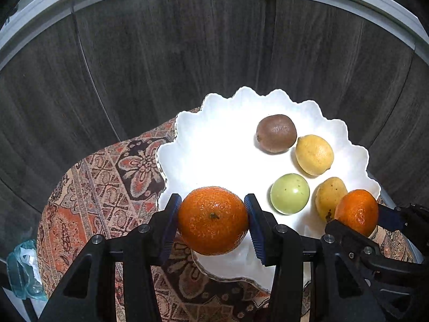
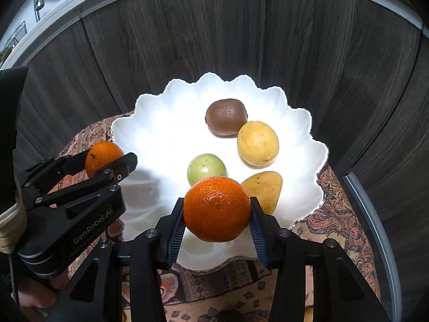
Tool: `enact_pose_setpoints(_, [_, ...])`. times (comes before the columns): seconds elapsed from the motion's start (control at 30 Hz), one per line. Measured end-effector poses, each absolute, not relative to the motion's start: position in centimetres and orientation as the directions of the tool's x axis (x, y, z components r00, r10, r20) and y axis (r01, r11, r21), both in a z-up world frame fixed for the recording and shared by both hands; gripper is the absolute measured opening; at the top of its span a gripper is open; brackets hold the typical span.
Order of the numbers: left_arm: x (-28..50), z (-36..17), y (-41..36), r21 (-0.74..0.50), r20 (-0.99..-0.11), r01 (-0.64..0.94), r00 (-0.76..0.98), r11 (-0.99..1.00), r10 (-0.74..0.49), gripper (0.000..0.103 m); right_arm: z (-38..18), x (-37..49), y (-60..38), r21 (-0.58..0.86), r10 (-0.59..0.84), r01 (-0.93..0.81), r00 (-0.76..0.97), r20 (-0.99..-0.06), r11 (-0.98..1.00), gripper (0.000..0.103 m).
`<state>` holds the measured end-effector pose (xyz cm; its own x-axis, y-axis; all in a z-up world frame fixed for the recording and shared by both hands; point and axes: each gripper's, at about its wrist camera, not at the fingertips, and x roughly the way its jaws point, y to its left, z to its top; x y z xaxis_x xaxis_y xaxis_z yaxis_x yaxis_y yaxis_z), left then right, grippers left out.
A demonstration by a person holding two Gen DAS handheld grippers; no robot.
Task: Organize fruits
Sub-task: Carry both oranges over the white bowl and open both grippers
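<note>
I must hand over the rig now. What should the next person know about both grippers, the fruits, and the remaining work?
Left gripper: shut on a mandarin, above the near-left rim of the white bowl.
Right gripper: shut on a second mandarin, above the bowl's near side.
Done: kiwi, lemon, green fruit and yellow fruit lie in the bowl.
Left: probably lower and release both mandarins on bare bowl floor.

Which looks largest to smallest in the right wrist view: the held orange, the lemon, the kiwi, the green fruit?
1. Orange in the right gripper, though it is nearest the camera, so this is unsure.
2. Lemon.
3. Kiwi and green fruit look alike; I cannot rank them.
</note>
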<state>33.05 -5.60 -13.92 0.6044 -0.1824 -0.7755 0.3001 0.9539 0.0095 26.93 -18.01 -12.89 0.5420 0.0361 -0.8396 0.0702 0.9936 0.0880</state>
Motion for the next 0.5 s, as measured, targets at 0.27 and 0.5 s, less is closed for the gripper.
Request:
enact_pose_setpoints(0.27, [32.4, -12.7, -5.0, 0.035, -0.748, 0.268, 0.646, 0.963, -0.153, 0.071, -11.8, 26.6, -17.9, 0.026, -0.030, 0.092, 0.555, -0.832, 0.995, 0.068])
enact_pose_setpoints(0.5, [31.2, -11.1, -4.7, 0.054, -0.728, 0.247, 0.673, 0.968, -0.131, 0.083, -10.6, 25.7, -18.6, 0.009, -0.065, 0.126, 0.571, -0.819, 0.992, 0.076])
